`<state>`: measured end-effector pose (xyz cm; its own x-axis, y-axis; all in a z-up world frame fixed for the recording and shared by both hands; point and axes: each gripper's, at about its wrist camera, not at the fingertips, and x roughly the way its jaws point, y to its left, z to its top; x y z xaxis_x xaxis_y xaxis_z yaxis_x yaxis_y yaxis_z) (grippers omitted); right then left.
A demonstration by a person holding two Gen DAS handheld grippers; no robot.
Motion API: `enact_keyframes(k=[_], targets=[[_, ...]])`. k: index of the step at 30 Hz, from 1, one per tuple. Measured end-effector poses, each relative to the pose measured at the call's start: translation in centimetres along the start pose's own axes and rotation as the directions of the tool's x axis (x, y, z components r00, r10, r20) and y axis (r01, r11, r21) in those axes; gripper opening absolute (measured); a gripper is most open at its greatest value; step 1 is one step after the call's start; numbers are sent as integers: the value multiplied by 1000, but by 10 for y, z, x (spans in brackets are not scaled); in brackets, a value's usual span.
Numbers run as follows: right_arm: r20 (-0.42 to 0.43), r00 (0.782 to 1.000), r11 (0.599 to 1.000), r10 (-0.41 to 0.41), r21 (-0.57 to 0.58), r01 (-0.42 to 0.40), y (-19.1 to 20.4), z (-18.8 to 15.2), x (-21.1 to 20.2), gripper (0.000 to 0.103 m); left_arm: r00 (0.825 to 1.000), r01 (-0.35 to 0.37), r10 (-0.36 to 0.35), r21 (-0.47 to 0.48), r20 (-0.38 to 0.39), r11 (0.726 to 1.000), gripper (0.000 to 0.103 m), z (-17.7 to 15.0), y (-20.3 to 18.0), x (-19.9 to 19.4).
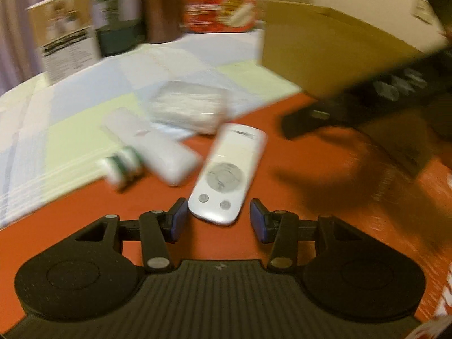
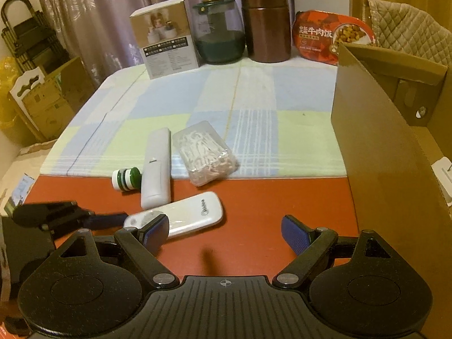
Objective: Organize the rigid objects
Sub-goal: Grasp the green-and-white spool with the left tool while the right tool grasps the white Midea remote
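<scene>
Left gripper (image 1: 219, 220) is held partly open, nothing gripped — the remote (image 1: 227, 173) lies on the red table (image 1: 282, 183) just ahead of its pads, apparently untouched, though that view is blurred. Right gripper (image 2: 223, 234) is spread wide and empty, near the box (image 2: 381, 155).

White oval remote control (image 2: 180, 217) with grey round buttons flat on red desk (image 2: 254, 203) – beside it long white plastic case (image 2: 156, 169), small green-and-white striped cap (image 2: 125, 179) on its side, clear bag of white swabs (image 2: 202, 152).
</scene>
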<state>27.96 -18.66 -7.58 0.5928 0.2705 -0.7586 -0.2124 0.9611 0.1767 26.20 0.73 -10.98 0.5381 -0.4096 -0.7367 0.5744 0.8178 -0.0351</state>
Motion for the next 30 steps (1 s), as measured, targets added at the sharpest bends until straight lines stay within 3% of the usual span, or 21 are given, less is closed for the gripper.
enact_keyframes(k=[2, 4, 8, 12, 14, 16, 18, 20, 23, 28, 30], targets=[[-4, 1000, 1000, -5, 12, 5, -2, 0, -1, 84, 997, 74, -74, 21, 3, 997, 42, -2, -12, -2], [-13, 1000, 1000, -5, 22, 5, -4, -1, 0, 84, 997, 72, -72, 32, 7, 997, 42, -3, -19, -5], [-27, 999, 999, 17, 48, -16, -8, -3, 3, 84, 1000, -16, 16, -14, 27, 1000, 42, -5, -10, -19], [-37, 998, 996, 48, 82, -45, -6, -7, 14, 84, 988, -141, 147, -109, 46, 984, 42, -7, 16, -35], [-39, 998, 995, 50, 88, -47, -2, -10, 23, 84, 972, -220, 232, -200, 38, 955, 45, -8, 36, -41], [-46, 997, 993, 55, 105, -50, 2, -12, 33, 84, 953, -285, 304, -314, 9, 906, 45, -11, 56, -45], [-30, 998, 992, 47, 116, -43, 7, -14, 39, 85, 944, -304, 329, -397, -7, 866, 45, -13, 73, -47], [-7, 999, 994, 39, 98, -38, 15, -15, 43, 85, 938, -316, 345, -432, -11, 845, 45, -14, 81, -49], [25, 1000, 999, 13, 47, -14, 28, -19, 49, 85, 938, -314, 346, -427, -5, 848, 45, -13, 85, -51], [86, 993, 985, -78, -148, 90, 52, -35, 61, 84, 946, -292, 323, -410, 8, 864, 45, -9, 80, -47], [96, 992, 984, -81, -154, 95, 49, -39, 62, 82, 949, -286, 317, -403, 11, 869, 45, -8, 78, -42]])
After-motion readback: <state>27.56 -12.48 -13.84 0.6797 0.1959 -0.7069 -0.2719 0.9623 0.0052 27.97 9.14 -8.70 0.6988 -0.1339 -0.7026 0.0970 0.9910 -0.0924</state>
